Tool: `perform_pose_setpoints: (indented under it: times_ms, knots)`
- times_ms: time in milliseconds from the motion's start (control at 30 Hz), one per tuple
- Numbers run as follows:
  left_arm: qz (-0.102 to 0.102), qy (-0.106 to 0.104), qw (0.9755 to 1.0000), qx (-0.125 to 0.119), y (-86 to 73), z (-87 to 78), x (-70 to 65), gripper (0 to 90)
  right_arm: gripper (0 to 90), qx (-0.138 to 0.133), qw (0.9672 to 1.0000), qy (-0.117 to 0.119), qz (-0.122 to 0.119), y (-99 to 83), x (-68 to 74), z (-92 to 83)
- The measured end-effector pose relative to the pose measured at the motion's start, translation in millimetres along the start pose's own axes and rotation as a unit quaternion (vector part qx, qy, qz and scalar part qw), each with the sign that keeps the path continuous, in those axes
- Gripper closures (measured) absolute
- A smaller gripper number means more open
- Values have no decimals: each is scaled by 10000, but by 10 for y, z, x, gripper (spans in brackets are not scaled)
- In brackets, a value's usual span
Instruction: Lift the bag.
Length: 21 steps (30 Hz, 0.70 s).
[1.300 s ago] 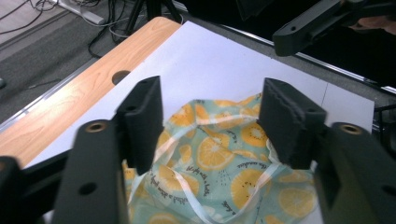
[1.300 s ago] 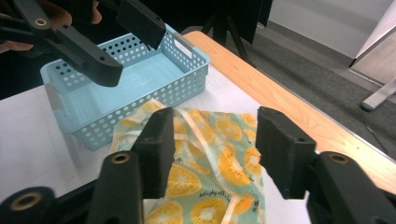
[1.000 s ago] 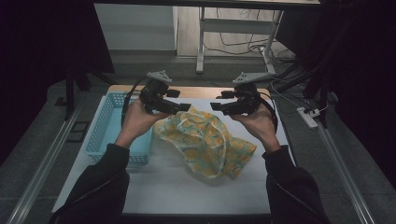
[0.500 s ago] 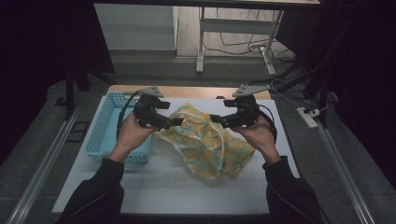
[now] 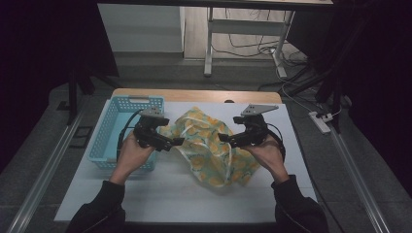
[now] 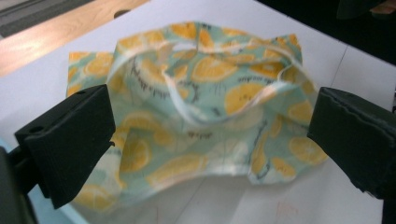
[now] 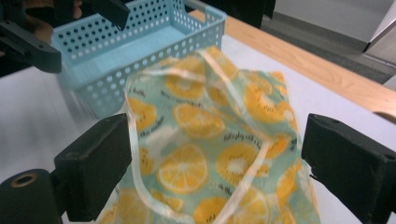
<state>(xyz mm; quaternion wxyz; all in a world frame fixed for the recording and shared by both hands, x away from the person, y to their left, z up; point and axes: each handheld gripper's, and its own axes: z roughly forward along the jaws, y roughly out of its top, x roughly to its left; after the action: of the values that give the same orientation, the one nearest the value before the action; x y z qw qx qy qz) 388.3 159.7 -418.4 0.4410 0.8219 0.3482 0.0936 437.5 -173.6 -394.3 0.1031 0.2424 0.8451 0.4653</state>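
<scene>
Cloth: an orange-slice printed cloth (image 5: 212, 147) was seen rumpled on the white table (image 5: 160, 194), just beside the blue basket (image 5: 112, 131), with a pale strap looped across its top.
Left gripper: the left gripper (image 5: 176, 141) was held at the cloth's left edge, jaws spread wide after just having been opening; in the left gripper view the cloth (image 6: 201, 112) lay between them, unpressed.
Right gripper: the right gripper (image 5: 222, 138) was held at the right edge, jaws likewise wide apart and just opened further, with the cloth (image 7: 210, 140) between them and not clamped.
Contact: whether any pad brushed the fabric could not be told, the edges being blurred.
Risk, strap: only the loose strap might be pinched, so the cloth would dangle and bunch.
Risk, layers: a single layer might be caught, leaving folds twisted.
Risk, basket: the left gripper might knock the basket, being near it.
</scene>
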Motion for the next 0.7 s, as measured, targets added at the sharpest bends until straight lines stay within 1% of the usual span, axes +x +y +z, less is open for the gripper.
perform_pose_setpoints:
  times_ms: [100,167,233,300,367,433,500,567,700]
  knots:
    - [35,72,10000,9,-88,2,0,0,69,73,10000,51,-15,-74,5,25]
    - [15,36,10000,-2,-136,1,-4,0,51,79,9999,64,-7,-115,16,35]
    - [20,71,10000,-11,-182,2,-21,0,25,90,9999,69,41,-148,28,43]
    - [-24,94,10000,-17,-229,1,-35,0,0,96,9999,64,67,-181,47,47]
    - [-88,90,9999,-49,-278,-4,-43,0,0,99,9999,41,94,-218,69,51]
    - [-119,134,9998,-58,-330,-11,-58,0,0,123,9999,5,100,-248,90,51]
    - [-137,109,9998,-39,-387,-16,-71,0,0,121,9999,-92,51,-278,111,40]
    - [-139,131,9998,-11,-446,-18,-94,0,0,141,9998,-118,55,-315,126,31]
    - [-166,108,9998,-9,-552,-31,-133,0,0,173,9997,-197,32,-406,148,15]
